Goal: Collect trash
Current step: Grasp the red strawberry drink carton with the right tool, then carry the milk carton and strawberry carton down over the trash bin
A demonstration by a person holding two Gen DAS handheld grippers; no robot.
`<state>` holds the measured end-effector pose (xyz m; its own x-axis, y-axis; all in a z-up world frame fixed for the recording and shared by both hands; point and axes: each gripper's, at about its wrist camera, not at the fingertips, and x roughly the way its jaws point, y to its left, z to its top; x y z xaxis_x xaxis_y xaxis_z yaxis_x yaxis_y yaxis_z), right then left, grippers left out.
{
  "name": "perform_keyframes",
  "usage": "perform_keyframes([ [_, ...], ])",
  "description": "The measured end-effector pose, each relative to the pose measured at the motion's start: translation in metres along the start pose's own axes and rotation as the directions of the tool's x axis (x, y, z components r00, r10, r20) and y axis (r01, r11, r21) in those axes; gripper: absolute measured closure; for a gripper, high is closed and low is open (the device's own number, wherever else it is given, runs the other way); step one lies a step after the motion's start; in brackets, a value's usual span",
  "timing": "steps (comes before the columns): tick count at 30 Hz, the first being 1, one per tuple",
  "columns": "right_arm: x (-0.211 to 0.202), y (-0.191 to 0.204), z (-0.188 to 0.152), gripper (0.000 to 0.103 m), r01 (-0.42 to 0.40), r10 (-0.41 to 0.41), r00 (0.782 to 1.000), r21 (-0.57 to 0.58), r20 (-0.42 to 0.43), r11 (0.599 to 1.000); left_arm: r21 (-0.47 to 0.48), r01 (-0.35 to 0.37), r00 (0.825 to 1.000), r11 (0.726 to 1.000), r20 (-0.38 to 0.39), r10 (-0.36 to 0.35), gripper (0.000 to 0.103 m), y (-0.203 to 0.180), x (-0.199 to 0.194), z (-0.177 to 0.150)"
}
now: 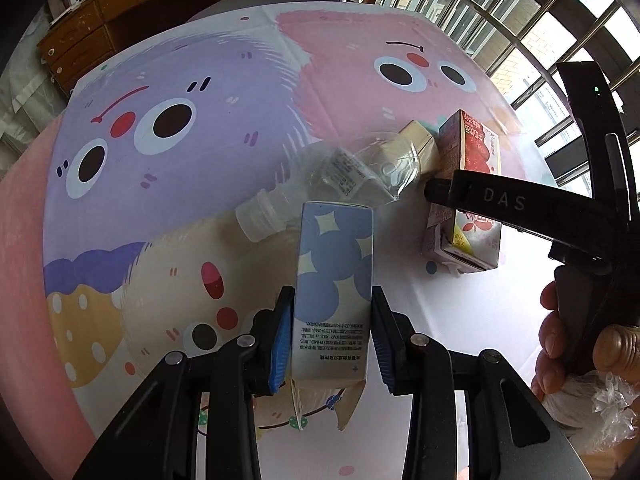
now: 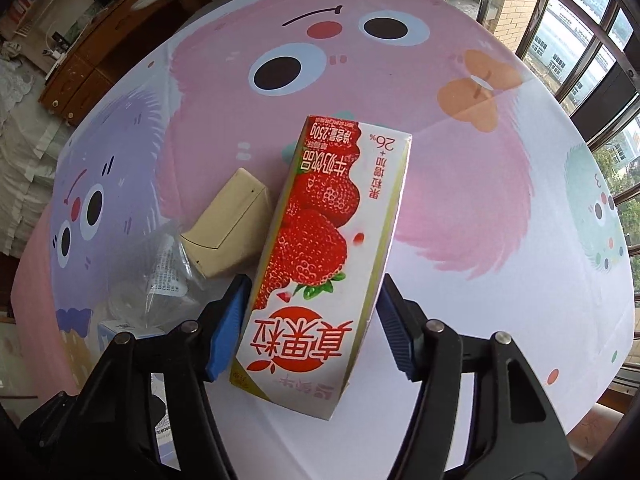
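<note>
A blue carton with a blueberry print [image 1: 334,280] stands upright between the blue pads of my left gripper [image 1: 332,336], which is shut on its two sides. A strawberry milk carton [image 2: 320,256] lies tilted, its far end leaning beside a beige carton [image 2: 228,228]. My right gripper [image 2: 310,330] is shut on it, pads against both long edges. In the left wrist view the strawberry carton [image 1: 470,152] sits at the right, with one of the right gripper's fingers [image 1: 500,202] crossing in front of it.
A clear crushed plastic bottle [image 1: 340,176] lies just behind the blue carton, touching the beige carton [image 1: 420,144]. A hand [image 1: 560,340] holds the right gripper and crumpled plastic [image 1: 600,396]. The cartoon tablecloth [image 2: 460,240] covers the table. Window bars [image 2: 580,52] stand at the right.
</note>
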<state>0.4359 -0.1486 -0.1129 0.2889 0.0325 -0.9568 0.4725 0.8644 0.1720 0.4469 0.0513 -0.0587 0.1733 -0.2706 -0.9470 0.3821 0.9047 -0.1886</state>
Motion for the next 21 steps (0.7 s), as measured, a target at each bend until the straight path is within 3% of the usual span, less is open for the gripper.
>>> perform_keyframes([
  [4, -0.006, -0.012, -0.009, 0.052, -0.049, 0.049, 0.999, 0.028, -0.003, 0.998, 0.011, -0.006, 1.000, 1.000, 0.002, 0.006, 0.067, -0.009, -0.007, -0.010],
  [8, -0.022, -0.026, -0.024, 0.053, -0.105, 0.105, 0.994, 0.013, -0.005, 0.994, 0.024, -0.019, 1.000, 1.000, 0.005, 0.019, 0.067, -0.019, -0.016, -0.023],
  [21, -0.105, -0.094, -0.105, 0.053, -0.230, 0.228, 0.973, -0.197, -0.033, 0.953, -0.051, -0.087, 0.993, 0.995, 0.070, 0.090, 0.067, -0.078, -0.062, -0.091],
])
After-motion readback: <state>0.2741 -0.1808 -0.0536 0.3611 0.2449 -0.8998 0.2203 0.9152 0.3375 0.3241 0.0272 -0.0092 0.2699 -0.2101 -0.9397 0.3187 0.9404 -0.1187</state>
